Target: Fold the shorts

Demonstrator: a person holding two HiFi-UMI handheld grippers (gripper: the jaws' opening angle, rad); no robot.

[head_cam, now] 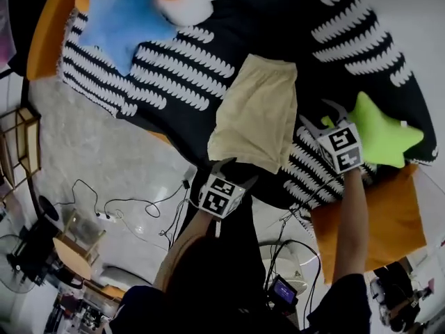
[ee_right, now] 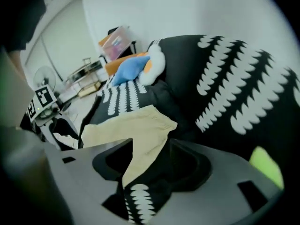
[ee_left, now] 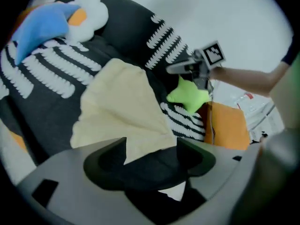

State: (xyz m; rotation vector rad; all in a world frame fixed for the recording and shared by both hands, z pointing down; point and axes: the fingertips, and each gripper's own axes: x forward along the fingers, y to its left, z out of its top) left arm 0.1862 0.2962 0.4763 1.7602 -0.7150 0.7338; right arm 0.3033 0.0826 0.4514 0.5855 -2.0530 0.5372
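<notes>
Head view looks steeply down; both gripper views share the shorts (head_cam: 255,113).

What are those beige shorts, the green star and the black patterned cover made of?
The shorts look like thin matte woven cloth, maybe cotton: they lie limp with soft creases. The green star seems a plush stuffed cushion: puffy, rounded points. The black cover looks like soft matte fabric with a white pattern; its fibre is unclear.

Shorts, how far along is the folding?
Done: the beige shorts lie on the black patterned cover, apparently folded once lengthwise. In hand: nothing; left gripper and right gripper are open, gripping nothing. Left: probably a second, crosswise fold.
</notes>
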